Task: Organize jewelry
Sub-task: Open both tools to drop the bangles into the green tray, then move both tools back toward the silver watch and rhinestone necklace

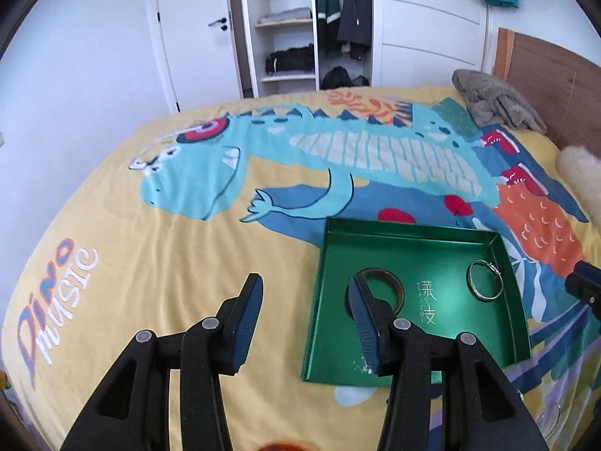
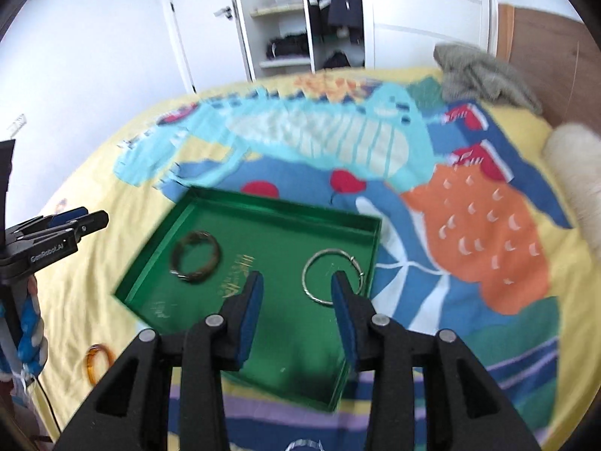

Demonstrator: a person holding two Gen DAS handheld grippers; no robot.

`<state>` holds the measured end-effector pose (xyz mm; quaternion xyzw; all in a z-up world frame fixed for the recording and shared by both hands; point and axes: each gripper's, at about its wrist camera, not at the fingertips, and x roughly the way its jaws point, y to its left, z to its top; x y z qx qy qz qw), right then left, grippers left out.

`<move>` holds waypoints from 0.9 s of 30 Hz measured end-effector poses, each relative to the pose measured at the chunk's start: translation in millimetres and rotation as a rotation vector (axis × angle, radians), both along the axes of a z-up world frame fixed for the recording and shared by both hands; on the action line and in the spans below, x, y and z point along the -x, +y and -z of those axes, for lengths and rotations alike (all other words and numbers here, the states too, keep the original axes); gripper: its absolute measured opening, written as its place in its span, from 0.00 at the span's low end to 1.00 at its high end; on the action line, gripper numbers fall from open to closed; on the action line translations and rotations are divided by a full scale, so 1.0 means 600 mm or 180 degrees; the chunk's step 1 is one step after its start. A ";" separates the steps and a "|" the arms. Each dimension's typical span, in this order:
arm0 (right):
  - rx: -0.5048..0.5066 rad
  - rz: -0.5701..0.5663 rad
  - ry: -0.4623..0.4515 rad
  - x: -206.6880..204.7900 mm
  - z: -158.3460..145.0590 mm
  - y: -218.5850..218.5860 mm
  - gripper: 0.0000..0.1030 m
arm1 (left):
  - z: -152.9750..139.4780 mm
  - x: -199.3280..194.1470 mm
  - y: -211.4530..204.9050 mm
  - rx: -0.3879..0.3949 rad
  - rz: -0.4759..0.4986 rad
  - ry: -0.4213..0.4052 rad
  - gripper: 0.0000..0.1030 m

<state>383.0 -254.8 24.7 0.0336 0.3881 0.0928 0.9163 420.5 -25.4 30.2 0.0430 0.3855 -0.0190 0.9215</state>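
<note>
A green tray [image 1: 405,233] [image 2: 210,206] lies on the dinosaur bedspread. In it are a dark bangle [image 1: 392,282] [image 2: 195,261] on the left and a silver bangle [image 1: 484,280] [image 2: 332,276] on the right. My left gripper [image 1: 304,297] is open and empty, its right finger over the dark bangle at the tray's left edge. My right gripper [image 2: 296,289] is open and empty, above the tray just in front of the silver bangle. An amber bangle [image 2: 99,362] lies on the bedspread left of the tray. The left gripper also shows in the right wrist view [image 2: 79,221].
A grey cloth [image 1: 496,99] [image 2: 484,75] and a cream fluffy cushion [image 2: 574,173] lie near the wooden headboard [image 1: 552,71]. An open wardrobe [image 1: 296,26] and a white door [image 1: 195,34] stand behind the bed. A silver piece [image 2: 304,444] peeks at the bottom edge.
</note>
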 end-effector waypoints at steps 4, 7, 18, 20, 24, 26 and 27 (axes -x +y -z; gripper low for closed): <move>-0.0090 0.0005 -0.0304 0.107 -0.090 -0.018 0.35 | -0.080 0.091 0.051 -0.0003 -0.0044 -0.0141 0.46; -0.0109 0.0043 -0.0469 0.179 -0.147 -0.034 0.35 | -0.128 0.162 0.089 0.0008 -0.0109 -0.0264 0.48; -0.0157 0.0265 -0.0847 0.425 -0.245 -0.088 0.35 | -0.178 0.394 0.147 0.0046 -0.0090 -0.0494 0.52; -0.0196 0.0299 -0.0865 0.455 -0.246 -0.097 0.35 | -0.171 0.419 0.145 0.0067 -0.0063 -0.0489 0.52; -0.0268 0.0362 -0.0889 0.508 -0.239 -0.115 0.35 | -0.156 0.457 0.138 0.0125 -0.0003 -0.0490 0.52; -0.0330 0.0396 -0.0877 0.528 -0.228 -0.124 0.35 | -0.145 0.471 0.130 0.0183 0.0042 -0.0465 0.52; -0.0365 0.0409 -0.0863 0.536 -0.221 -0.129 0.35 | -0.138 0.477 0.124 0.0190 0.0061 -0.0455 0.52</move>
